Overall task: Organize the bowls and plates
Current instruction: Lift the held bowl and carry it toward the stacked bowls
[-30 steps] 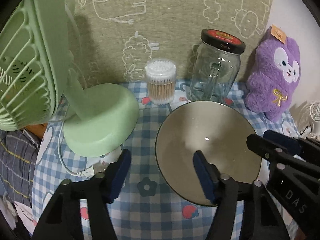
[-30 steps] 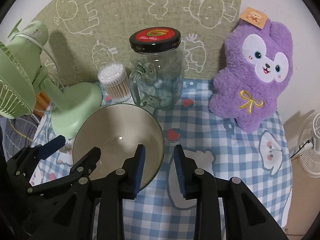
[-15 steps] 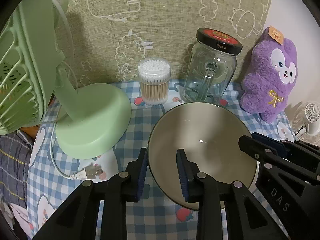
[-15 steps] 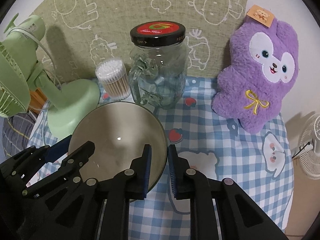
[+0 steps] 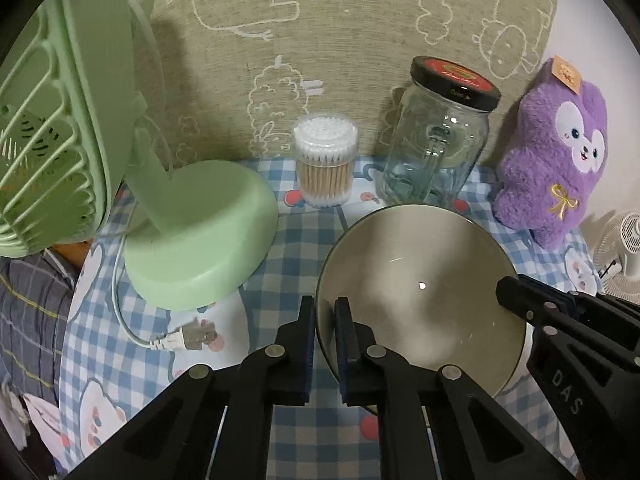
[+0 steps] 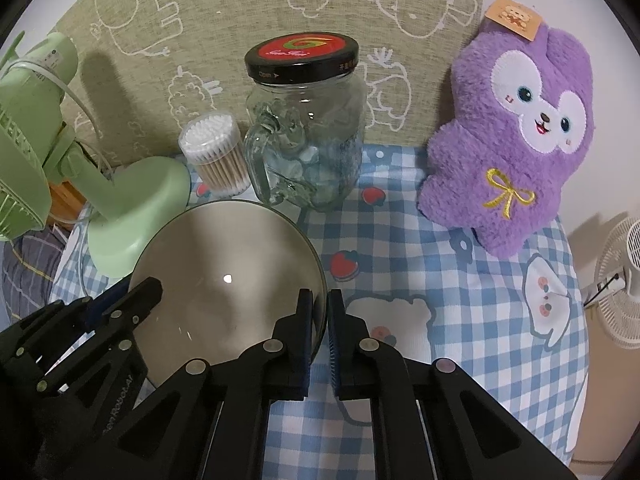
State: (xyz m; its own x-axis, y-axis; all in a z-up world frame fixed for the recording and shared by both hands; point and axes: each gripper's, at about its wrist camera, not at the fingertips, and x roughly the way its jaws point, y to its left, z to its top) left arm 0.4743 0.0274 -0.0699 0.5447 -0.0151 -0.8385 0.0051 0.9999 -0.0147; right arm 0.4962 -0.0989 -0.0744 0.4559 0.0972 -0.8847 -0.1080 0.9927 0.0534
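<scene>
Both grippers clamped on one bowl, opposite sides of the rim.

We see the left gripper (image 5: 324,344) pinching the bowl (image 5: 416,280) at its left rim, one pad inside and one outside; the right gripper (image 6: 318,336) does the same on the right rim. The bowl sits on the checked tablecloth (image 6: 440,280), just in front of the glass jar (image 6: 308,128). We judge the two-sided grip is for a level, steady lift, clear of the green fan (image 5: 192,240) base nearby.

Green fan head (image 5: 48,132) cut off at left edge. Bowl (image 5: 420,280) near rim hidden behind claw arms. Jar lid (image 6: 302,56) lettering illegible.
</scene>
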